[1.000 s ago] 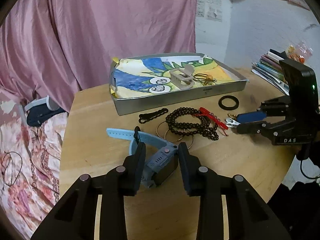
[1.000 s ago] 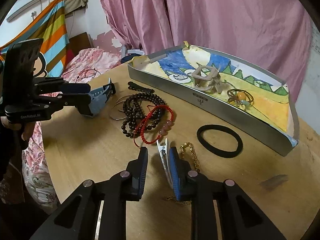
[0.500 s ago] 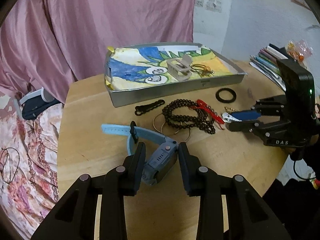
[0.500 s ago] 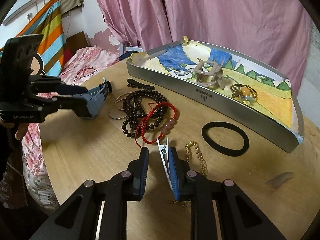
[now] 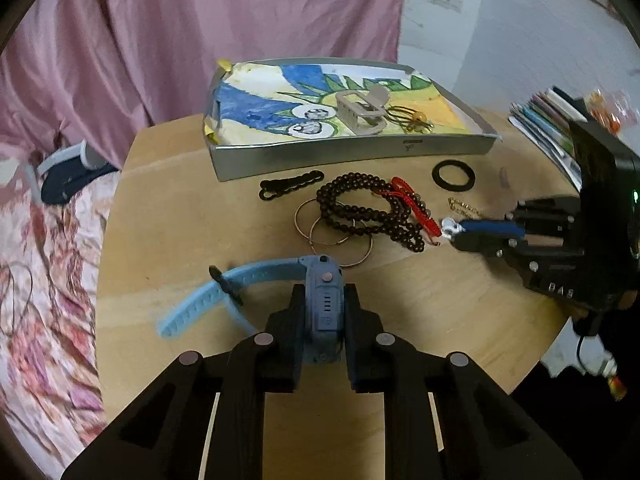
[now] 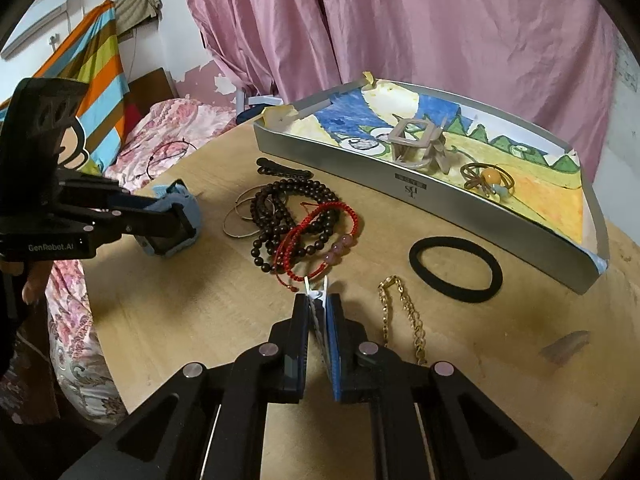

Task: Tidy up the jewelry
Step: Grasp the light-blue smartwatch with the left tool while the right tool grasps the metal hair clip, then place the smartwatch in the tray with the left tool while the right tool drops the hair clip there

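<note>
My left gripper [image 5: 322, 300] is shut on the body of a light blue watch [image 5: 325, 280], whose strap trails off to the left. The same watch [image 6: 188, 204] shows near the table's left edge in the right wrist view. My right gripper [image 6: 318, 304] is shut on a silver-and-blue hair clip [image 6: 316, 290], its tip touching a red cord bracelet [image 6: 316, 232]. Behind both stands a silver tray [image 5: 360, 152] lined with a painted sheet. It holds a beige claw clip [image 5: 362, 112] and a brown hair tie with an orange bead [image 5: 412, 118].
On the round wooden table [image 5: 180, 208] lie a dark bead necklace [image 5: 360, 208], thin metal bangles [image 5: 324, 228], a black hair clip [image 5: 290, 185], a black hair tie [image 5: 454, 175] and a gold chain [image 6: 404, 312]. Books [image 5: 548, 120] are stacked at the right edge. A bed [image 5: 44, 280] adjoins the left.
The left gripper has tightened on the watch, which now stands straight between its fingers, and has drawn back. The right gripper's fingers have come together on the hair clip.
</note>
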{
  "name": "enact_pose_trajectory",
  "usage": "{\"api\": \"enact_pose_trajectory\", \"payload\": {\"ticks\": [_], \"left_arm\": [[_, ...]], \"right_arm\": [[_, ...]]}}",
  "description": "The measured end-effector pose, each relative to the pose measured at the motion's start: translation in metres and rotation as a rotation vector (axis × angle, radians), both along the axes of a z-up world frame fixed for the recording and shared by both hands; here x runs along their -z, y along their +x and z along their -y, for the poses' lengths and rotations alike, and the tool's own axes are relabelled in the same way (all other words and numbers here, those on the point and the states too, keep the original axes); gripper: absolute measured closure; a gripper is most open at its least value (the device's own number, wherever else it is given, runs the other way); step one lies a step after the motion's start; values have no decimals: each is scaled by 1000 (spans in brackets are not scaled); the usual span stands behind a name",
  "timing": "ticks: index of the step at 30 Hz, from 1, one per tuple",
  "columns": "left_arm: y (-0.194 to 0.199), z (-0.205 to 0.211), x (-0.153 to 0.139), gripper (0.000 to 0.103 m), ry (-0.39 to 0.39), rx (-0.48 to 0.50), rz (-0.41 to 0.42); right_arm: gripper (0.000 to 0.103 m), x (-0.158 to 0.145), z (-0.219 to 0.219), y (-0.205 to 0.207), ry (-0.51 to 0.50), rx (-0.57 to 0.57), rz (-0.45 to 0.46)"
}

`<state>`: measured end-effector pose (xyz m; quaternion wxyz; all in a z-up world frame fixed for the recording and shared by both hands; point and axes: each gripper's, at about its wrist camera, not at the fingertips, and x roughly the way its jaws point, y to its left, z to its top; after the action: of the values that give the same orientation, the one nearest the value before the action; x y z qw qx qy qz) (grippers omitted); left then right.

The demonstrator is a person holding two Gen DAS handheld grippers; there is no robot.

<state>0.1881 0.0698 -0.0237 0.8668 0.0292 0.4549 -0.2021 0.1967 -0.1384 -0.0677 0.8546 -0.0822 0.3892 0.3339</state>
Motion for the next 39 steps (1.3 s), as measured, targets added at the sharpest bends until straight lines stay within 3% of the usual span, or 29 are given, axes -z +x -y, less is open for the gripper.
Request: {"api": "enact_pose_trajectory", "payload": {"ticks": [7, 12, 20, 31, 39], "left_arm": [[-1, -3, -14, 89, -143, -79, 1], [14, 4, -35, 89, -213, -105, 59], [60, 13, -53, 89, -305, -188, 138], [123, 31, -46, 89, -308, -186, 118], [135, 41, -26, 89, -269, -172, 59]], "right_arm": [[94, -17, 12, 0, 102, 23, -8], [94, -38, 21, 13, 175, 57, 30], [94, -60, 40, 56, 186, 151, 66], [94, -45, 47, 111, 125, 172, 4], [94, -28, 48, 121, 116, 176, -43]]}}
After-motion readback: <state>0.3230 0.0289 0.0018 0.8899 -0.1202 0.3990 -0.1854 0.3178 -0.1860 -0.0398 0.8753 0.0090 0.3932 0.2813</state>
